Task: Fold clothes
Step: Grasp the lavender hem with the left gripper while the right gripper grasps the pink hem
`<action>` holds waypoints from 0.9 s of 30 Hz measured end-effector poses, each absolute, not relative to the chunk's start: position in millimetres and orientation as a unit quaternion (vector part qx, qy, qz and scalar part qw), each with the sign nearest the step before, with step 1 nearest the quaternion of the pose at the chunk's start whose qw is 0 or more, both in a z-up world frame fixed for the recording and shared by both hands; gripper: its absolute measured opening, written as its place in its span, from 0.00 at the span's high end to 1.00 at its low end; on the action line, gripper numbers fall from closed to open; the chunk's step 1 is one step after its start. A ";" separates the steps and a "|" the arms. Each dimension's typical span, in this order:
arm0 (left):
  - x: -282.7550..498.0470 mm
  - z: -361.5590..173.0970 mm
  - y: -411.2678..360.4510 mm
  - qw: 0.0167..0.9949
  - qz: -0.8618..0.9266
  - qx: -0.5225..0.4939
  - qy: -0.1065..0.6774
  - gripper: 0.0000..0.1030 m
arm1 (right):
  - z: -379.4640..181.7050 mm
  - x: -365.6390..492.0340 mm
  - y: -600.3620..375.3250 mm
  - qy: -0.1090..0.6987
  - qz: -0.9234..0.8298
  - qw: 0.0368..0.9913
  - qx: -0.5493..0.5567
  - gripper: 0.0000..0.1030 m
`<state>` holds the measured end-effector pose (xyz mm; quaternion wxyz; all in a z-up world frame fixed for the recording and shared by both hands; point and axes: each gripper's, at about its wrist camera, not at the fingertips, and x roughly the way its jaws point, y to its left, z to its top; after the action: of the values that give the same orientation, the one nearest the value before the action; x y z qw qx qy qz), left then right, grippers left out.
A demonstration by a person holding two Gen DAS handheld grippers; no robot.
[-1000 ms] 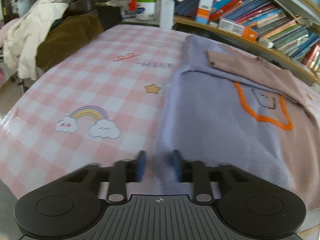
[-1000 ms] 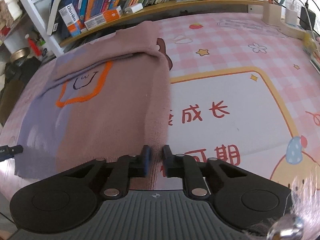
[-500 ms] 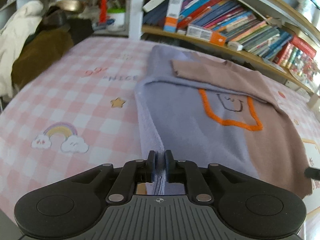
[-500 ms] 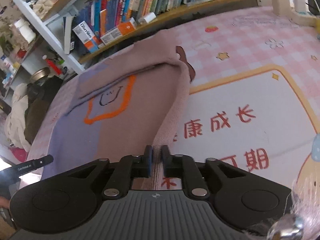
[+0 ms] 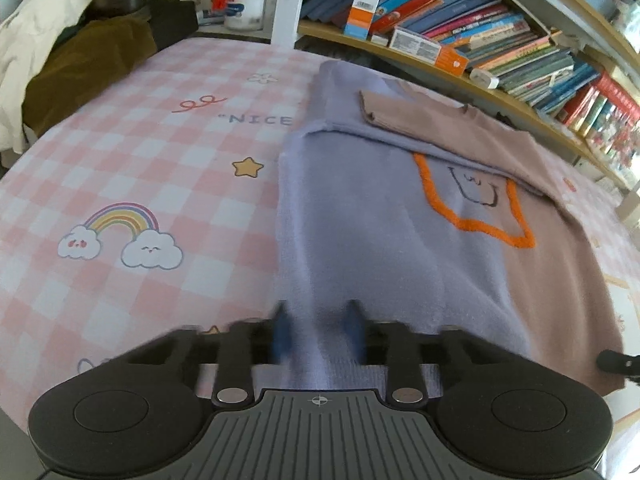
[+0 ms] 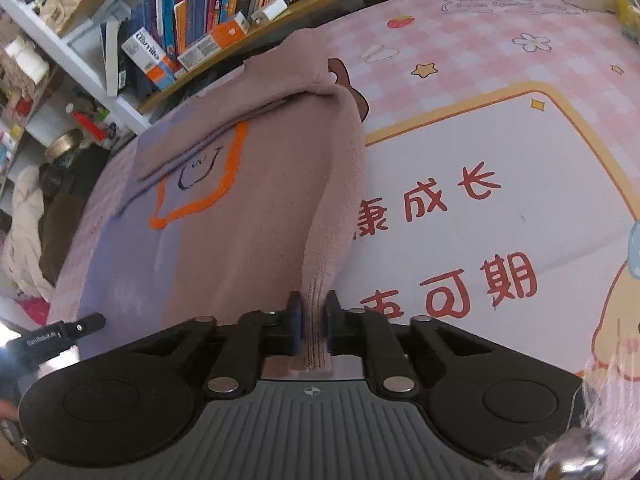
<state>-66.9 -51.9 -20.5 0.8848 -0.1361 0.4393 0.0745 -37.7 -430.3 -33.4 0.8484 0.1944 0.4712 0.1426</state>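
A two-tone knitted sweater, lilac on one half and dusty pink on the other, with an orange outlined shape and a small drawn face on the chest, is seen lying flat on a pink-and-white checked table cover printed with a rainbow, stars and the word "NICE". Both sleeves are laid across the upper chest, so the garment is partly folded, and its hem is turned toward the two tools.

On the left, the left gripper is blurred by motion. Its blue-padded fingers are seen apart, with the lilac hem corner lying between them but not pinched. If the fingers are closed too shallowly, only the top layer or the ribbed edge may be caught, and the corner may slip out when lifted.

On the right, the right gripper is clamped on the pink hem corner, and a ridge of cloth is drawn up from the cover to the pads. The grip is taken near the very edge, so a sharp pull could tear the cloth free.

The main risk is judged to be uneven handling: one corner is held and raised while the other lies loose, so a lift from here would skew the hem and twist the fold line. The crossed sleeves could also be shaken off the chest by a quick swing. A dragged hem could bunch the table cover beneath
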 end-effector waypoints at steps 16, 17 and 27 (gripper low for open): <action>-119.5 -7.8 -47.3 0.874 0.027 -0.214 0.436 0.96 | -13.6 -88.6 -462.5 0.474 0.153 0.840 0.214 0.93; -125.7 -7.7 -48.1 0.873 0.028 -0.218 0.434 0.96 | -14.1 -94.4 -464.2 0.477 0.155 0.838 0.215 0.93; -179.9 -11.7 -62.2 0.864 0.040 -0.234 0.444 0.96 | -21.9 -145.8 -482.1 0.498 0.169 0.820 0.226 0.93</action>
<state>-179.9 -62.2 -11.7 0.8640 -0.2343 0.4438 0.0402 -145.8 -482.1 -21.9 0.8203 0.2263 0.4975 0.1685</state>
